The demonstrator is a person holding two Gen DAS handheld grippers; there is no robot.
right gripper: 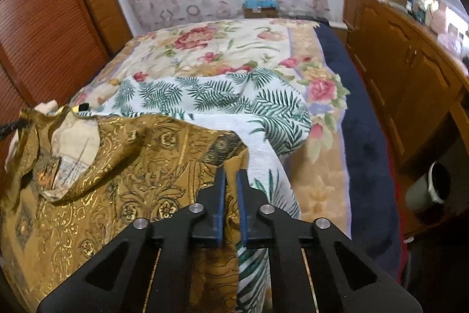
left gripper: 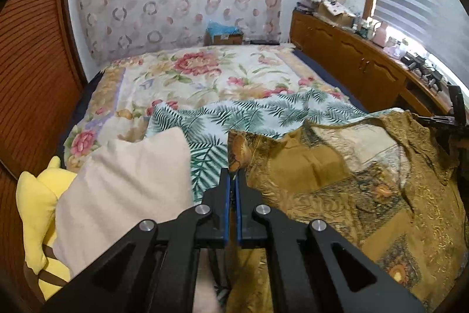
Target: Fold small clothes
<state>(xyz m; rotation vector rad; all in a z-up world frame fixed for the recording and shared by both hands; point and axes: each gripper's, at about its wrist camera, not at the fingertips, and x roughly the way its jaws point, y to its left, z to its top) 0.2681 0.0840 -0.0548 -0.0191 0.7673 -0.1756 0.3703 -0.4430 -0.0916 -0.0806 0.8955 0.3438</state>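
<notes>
I log one gold garment [left gripper: 366,172] (no legible label) above the palm-print sheet [left gripper: 234,116], both grippers, left [left gripper: 233,175] and right [right gripper: 231,175], clamped on its corners.

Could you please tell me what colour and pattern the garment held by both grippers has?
The garment is mustard-gold with ornate floral and scroll motifs, clearest in the right wrist view.

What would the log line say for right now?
left claw: shut on gold top corner | right claw: shut on its other corner | top: spread between them
</notes>
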